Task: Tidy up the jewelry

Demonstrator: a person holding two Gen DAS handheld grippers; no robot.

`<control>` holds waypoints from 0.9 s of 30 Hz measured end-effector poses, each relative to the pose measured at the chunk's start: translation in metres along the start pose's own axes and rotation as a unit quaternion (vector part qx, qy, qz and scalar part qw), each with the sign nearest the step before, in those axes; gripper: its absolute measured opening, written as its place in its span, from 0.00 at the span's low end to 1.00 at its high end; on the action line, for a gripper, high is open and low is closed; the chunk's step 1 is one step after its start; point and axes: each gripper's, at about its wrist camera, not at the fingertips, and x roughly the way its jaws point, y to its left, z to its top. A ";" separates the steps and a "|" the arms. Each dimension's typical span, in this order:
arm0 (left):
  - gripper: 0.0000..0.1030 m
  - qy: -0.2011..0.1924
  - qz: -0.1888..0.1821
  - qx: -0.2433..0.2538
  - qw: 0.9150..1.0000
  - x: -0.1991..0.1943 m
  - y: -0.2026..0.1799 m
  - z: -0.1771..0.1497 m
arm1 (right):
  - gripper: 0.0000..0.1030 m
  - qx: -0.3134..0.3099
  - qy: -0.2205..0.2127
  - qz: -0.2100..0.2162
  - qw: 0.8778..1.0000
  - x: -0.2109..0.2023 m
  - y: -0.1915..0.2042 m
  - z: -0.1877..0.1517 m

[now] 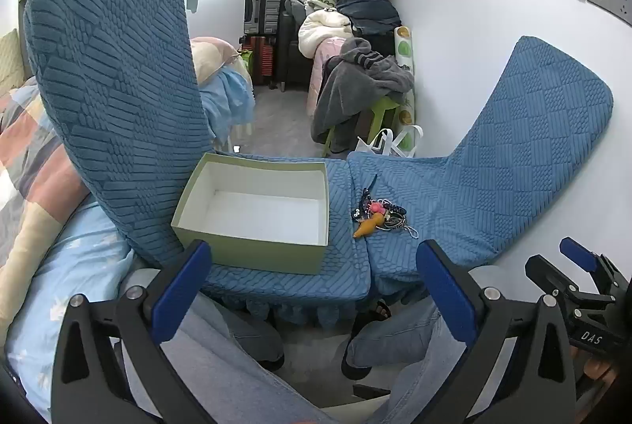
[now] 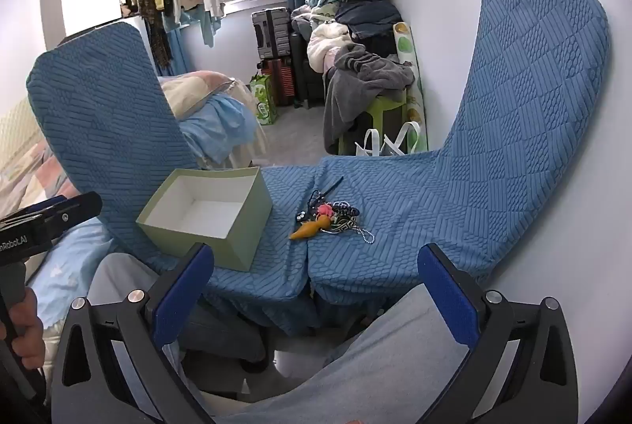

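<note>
A small heap of jewelry (image 1: 381,216) (image 2: 330,218) lies where two blue-covered chair seats (image 1: 426,195) (image 2: 395,203) meet: bead strings, a pink piece, and an orange carrot-shaped charm (image 1: 366,227) (image 2: 310,229). To its left stands an open pale green box (image 1: 252,254) (image 2: 237,250) with a white, bare inside. My left gripper (image 1: 314,291) is open and held back from the seat edge, nearer the box. My right gripper (image 2: 316,291) is also open, short of the seat, with the jewelry ahead of it. Nothing is between either pair of fingers.
The chair backs (image 1: 114,100) (image 2: 529,100) rise left and right of the seats. The person's legs in light blue trousers (image 2: 375,357) are below the grippers. A bed with a patchwork cover (image 1: 23,155) lies left; stools, clothes and suitcases (image 1: 262,9) fill the room behind.
</note>
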 end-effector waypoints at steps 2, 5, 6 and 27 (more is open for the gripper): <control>1.00 0.001 -0.001 -0.001 1.000 0.000 0.000 0.000 | 1.00 0.001 -0.003 0.001 1.000 0.000 0.000 0.000; 1.00 0.001 -0.002 -0.002 1.000 0.000 0.000 0.000 | 1.00 0.001 -0.001 0.002 1.000 0.000 0.000 0.001; 1.00 0.001 -0.001 -0.002 1.000 0.000 0.000 0.000 | 1.00 0.001 0.000 0.003 1.000 0.000 0.000 0.001; 1.00 0.004 0.002 0.000 1.000 -0.002 -0.004 0.004 | 1.00 -0.001 -0.001 -0.003 1.000 -0.001 -0.003 0.003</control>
